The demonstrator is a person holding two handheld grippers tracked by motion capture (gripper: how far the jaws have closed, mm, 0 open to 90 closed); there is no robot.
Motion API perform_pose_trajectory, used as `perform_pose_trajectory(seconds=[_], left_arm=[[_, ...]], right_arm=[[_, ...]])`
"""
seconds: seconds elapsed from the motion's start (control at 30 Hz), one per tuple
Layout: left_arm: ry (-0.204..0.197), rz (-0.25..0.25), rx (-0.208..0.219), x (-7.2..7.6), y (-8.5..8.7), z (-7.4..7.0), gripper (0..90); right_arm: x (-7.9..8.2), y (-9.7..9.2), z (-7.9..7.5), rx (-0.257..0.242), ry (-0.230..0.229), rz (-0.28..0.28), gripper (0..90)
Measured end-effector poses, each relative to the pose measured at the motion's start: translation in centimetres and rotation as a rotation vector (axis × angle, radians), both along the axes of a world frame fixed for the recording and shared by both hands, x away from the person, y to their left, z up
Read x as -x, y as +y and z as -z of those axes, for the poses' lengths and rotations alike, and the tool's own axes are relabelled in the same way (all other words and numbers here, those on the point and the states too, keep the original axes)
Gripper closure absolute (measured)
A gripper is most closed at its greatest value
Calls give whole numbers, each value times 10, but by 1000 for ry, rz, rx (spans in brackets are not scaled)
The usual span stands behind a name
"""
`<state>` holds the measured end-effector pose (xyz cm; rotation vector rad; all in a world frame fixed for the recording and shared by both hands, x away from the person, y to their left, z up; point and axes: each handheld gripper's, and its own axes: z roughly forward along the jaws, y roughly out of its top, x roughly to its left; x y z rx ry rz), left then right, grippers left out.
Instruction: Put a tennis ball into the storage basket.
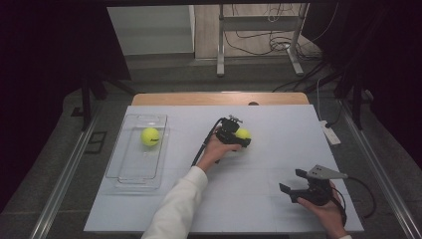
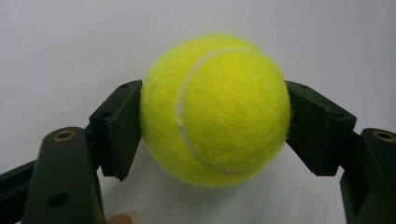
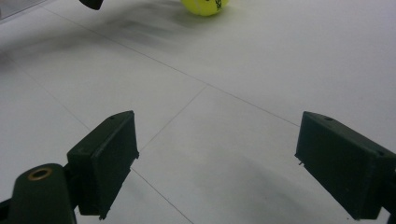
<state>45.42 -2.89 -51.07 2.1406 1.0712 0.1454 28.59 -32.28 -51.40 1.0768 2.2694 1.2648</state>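
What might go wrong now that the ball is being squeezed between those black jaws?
The left tool grips the tennis ball only at its round sides, so it may squirt out when lifted. The clear tray already holds another ball; dropping this one in could knock it or bounce out.

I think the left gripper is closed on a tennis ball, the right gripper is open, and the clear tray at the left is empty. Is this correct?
Not quite: the clear tray is not empty. The high view shows a second tennis ball inside it. The rest holds: the left gripper is shut on a tennis ball, and the right gripper is open.
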Motion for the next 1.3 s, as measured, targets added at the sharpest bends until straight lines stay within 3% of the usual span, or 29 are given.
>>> perform_pose_trajectory(seconds=[0.23, 0.5, 0.83, 1.3], left_arm=[[-12, -2, -12, 1, 3, -3, 270], [-40, 10, 25, 5, 8, -12, 271], [-53, 22, 30, 8, 11, -18, 272], [-73, 14, 74, 15, 18, -26, 272]], right_arm=[[0, 0, 0, 1, -1, 2, 129], [0, 0, 0, 3, -1, 5, 129], [0, 0, 0, 3, 0, 5, 129], [0, 0, 0, 4, -3, 5, 129]])
